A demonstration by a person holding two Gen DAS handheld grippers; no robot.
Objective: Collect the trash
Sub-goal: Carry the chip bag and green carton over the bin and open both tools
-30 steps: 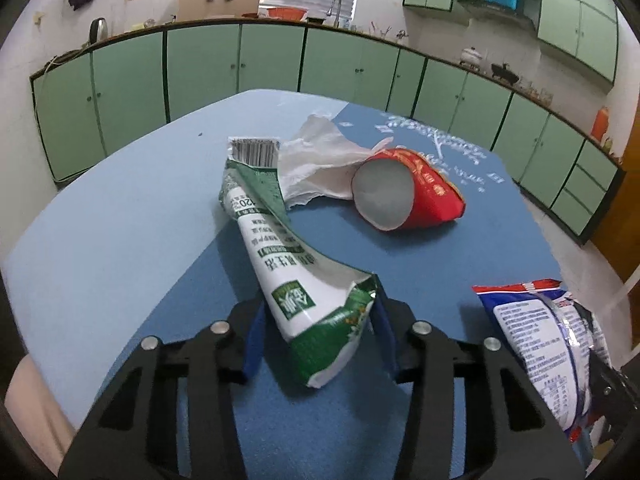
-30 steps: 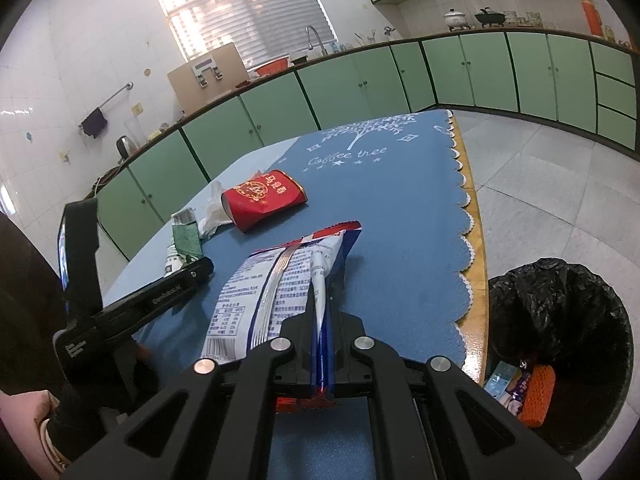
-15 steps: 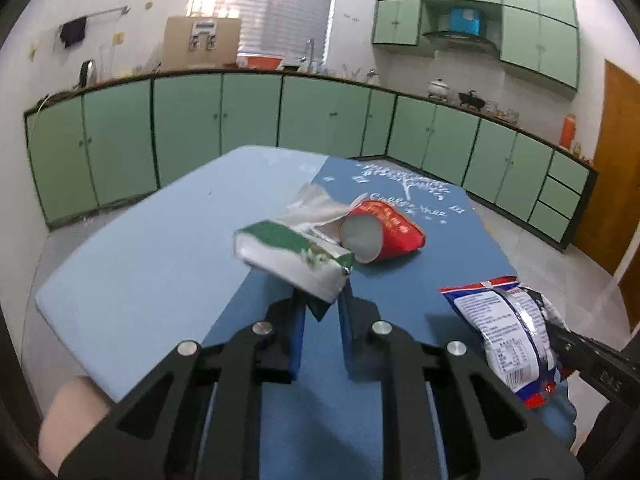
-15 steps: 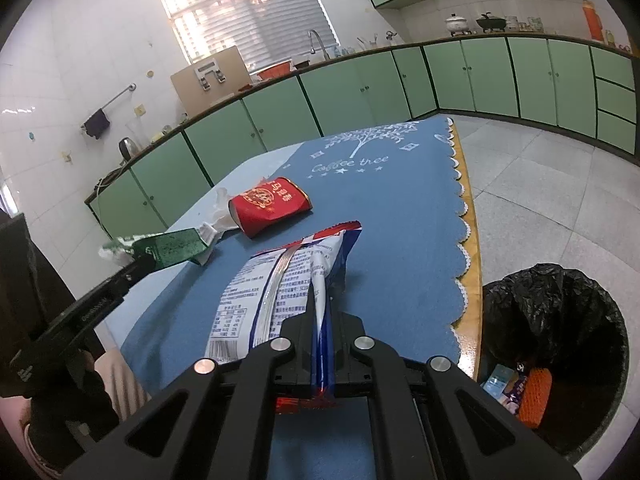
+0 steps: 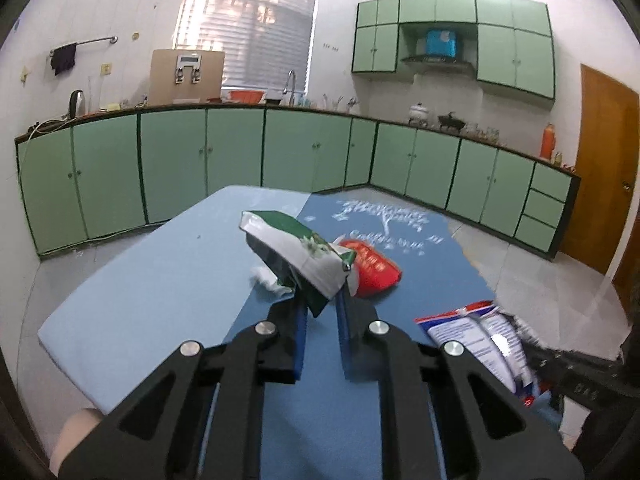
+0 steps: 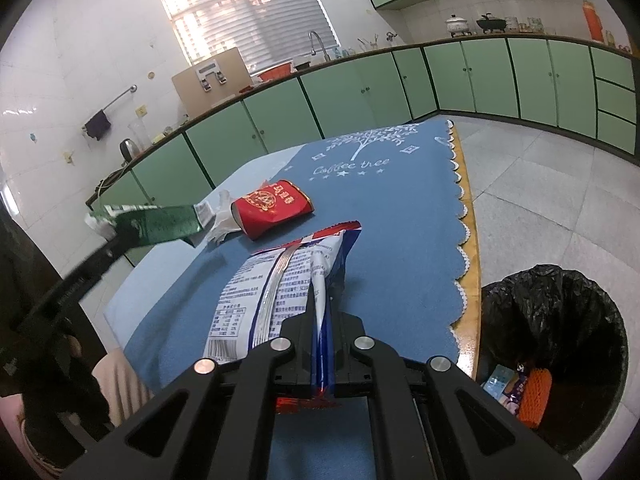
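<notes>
- Your left gripper has its fingers closed on the tail end of the green-and-white wrapper. It's up off the bench and sticks forward and up-left from the fingers, long axis roughly along the way they point.
- Your right gripper is pinched tight on the seam of the blue-and-white snack bag. The bag runs straight ahead from the fingers; looks like it's lifted over the blue cloth, though I can't tell for sure that its far end is clear of it.
- What the next move turns on: the bin with the black liner is on the floor just past the scalloped edge of the cloth, down and to the right of your right hand. So the right hand is clearly nearer, I'd guess a short swing right and a drop. The left has to cross the whole bench to get there.
- There's already some trash at the bottom of the bin, including something orange.
- Left on the bench: the red paper cup lying on its side, open mouth toward you, and a crumpled white tissue touching its left side. Both are ahead of the two grippers, a bit closer to the left one.
- I'd dump the right-hand bag first, then bring the left across.
</notes>
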